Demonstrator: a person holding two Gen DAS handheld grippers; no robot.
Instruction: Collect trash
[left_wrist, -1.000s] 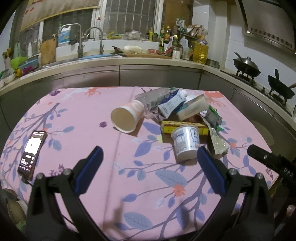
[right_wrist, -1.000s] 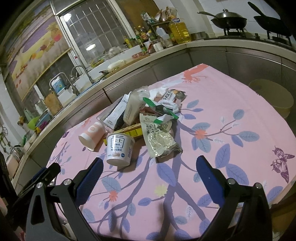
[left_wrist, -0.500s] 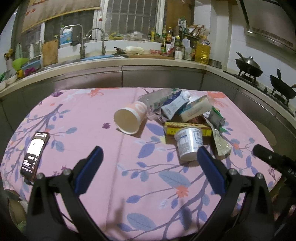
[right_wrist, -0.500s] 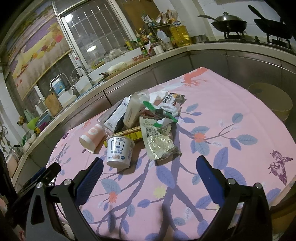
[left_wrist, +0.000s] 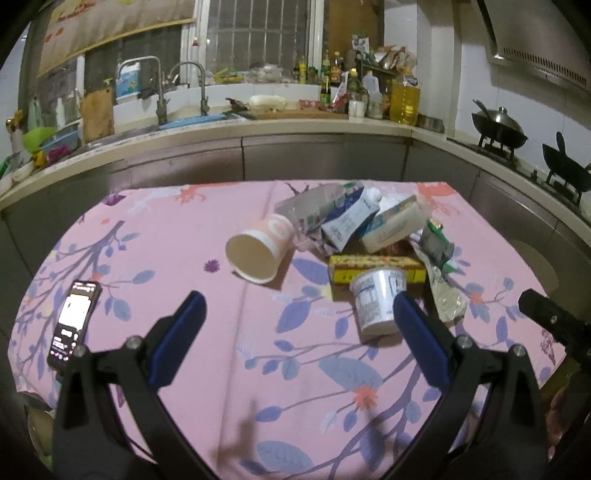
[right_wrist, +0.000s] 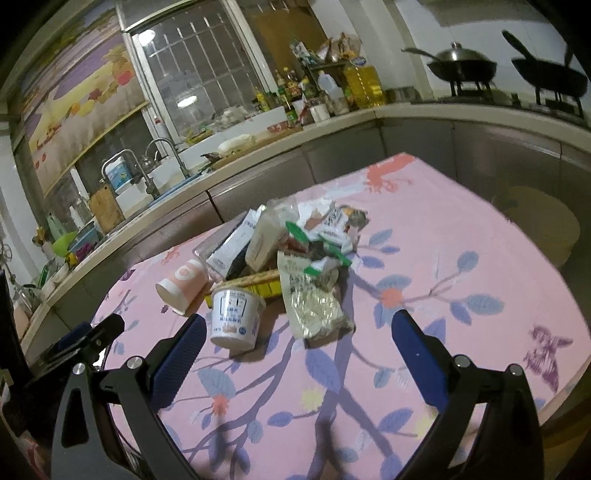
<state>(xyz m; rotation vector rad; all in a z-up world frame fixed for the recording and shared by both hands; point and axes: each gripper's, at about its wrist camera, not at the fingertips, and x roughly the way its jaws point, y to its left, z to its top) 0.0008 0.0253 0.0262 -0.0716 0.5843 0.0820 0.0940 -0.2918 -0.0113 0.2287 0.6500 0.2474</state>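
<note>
Jaws of both the left gripper (left_wrist: 295, 310) and right gripper (right_wrist: 295, 330) stand wide apart, grasping nothing. Left of frame lies a phone (left_wrist: 74, 324); leave it. At centre, the paper cup (left_wrist: 260, 252) lies tipped; the yogurt tub (left_wrist: 377, 298) and wrappers (right_wrist: 314, 299) form a pile centre-right. Approach the nearest loose item squarely. The counter (left_wrist: 166, 236) carries a pink floral cloth; kitchen sink (left_wrist: 166, 122) behind.
</note>
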